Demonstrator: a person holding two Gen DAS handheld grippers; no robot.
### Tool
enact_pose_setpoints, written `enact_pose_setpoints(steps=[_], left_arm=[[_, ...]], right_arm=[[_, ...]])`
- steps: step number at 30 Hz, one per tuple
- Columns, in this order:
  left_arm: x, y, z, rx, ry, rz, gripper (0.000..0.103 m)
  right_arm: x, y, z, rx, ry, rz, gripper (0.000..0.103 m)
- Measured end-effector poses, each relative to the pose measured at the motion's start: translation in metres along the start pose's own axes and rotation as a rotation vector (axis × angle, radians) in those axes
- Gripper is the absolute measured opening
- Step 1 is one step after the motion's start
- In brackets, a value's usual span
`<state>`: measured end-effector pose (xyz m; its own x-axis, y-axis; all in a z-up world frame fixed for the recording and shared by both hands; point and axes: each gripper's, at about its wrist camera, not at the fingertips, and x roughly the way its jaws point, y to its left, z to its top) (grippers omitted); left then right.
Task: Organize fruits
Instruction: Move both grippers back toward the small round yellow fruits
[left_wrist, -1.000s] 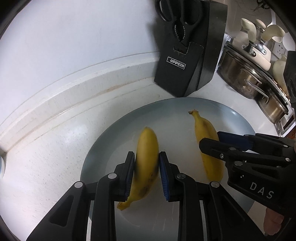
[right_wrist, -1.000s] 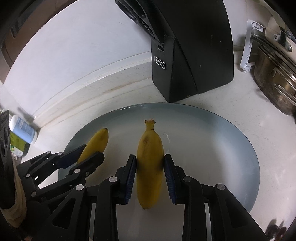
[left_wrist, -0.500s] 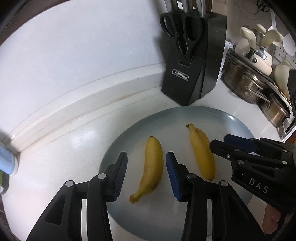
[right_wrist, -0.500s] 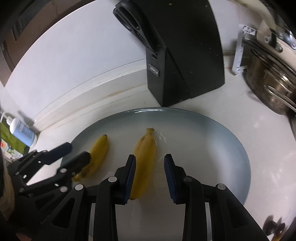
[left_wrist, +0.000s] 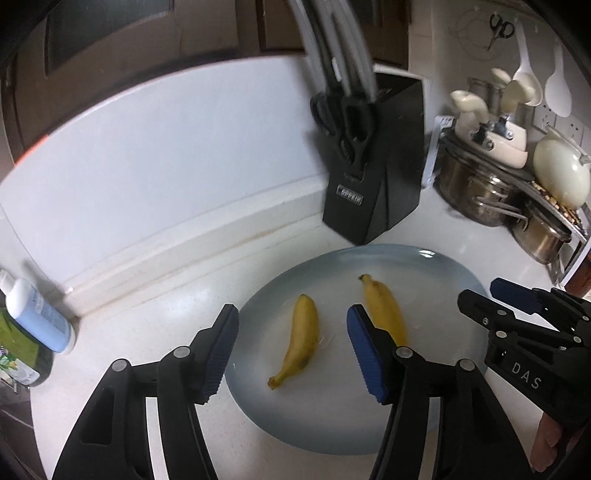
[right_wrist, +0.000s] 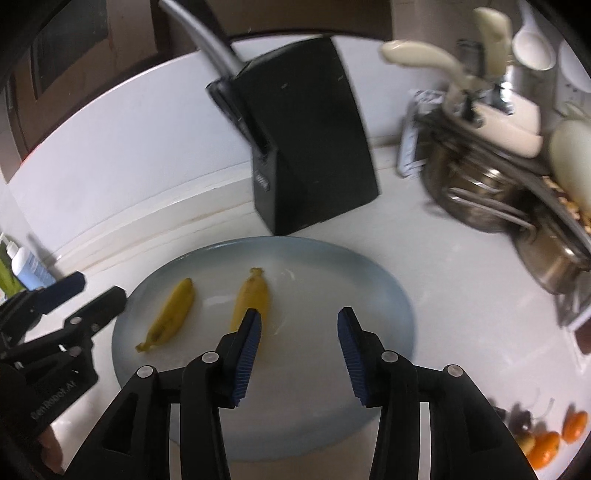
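Both grippers, left (left_wrist: 291, 349) and right (right_wrist: 298, 354), have let go and lifted, fingers opening on nothing, leaving two soft, light, bruisable yellow bananas (left_wrist: 301, 341) (right_wrist: 252, 299) on the pale-blue oval plate (right_wrist: 373, 291); grasp mid-body, gently.

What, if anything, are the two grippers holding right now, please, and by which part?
Nothing: both yellow bananas lie free on the grey-blue plate, while the left gripper and right gripper are opening, empty.
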<state>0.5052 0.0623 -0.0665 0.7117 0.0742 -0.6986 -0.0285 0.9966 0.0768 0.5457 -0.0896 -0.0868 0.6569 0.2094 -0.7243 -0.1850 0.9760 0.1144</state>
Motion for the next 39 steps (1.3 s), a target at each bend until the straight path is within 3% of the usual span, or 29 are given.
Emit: enact_pose_setpoints(steps=[4, 13, 17, 25, 39], left_arm=[[-0.019, -0.012, 0.001, 0.015, -0.041, -0.010, 0.068], [-0.061, -0.046, 0.001, 0.053, -0.130, -0.057, 0.080], [-0.081, -0.065, 0.001, 0.087, -0.174, -0.083, 0.082], [-0.110, -0.109, 0.000, 0.156, -0.238, -0.152, 0.085], [-0.144, -0.182, -0.025, 0.258, -0.258, -0.264, 0.085]], right_arm=[[-0.021, -0.011, -0.006, 0.028, -0.034, -0.024, 0.053], [-0.078, -0.038, -0.023, 0.069, -0.108, -0.125, 0.054], [-0.106, -0.055, -0.031, 0.102, -0.155, -0.173, 0.066], [-0.158, -0.094, -0.052, 0.171, -0.251, -0.291, 0.066], [-0.215, -0.155, -0.099, 0.273, -0.303, -0.436, 0.066]])
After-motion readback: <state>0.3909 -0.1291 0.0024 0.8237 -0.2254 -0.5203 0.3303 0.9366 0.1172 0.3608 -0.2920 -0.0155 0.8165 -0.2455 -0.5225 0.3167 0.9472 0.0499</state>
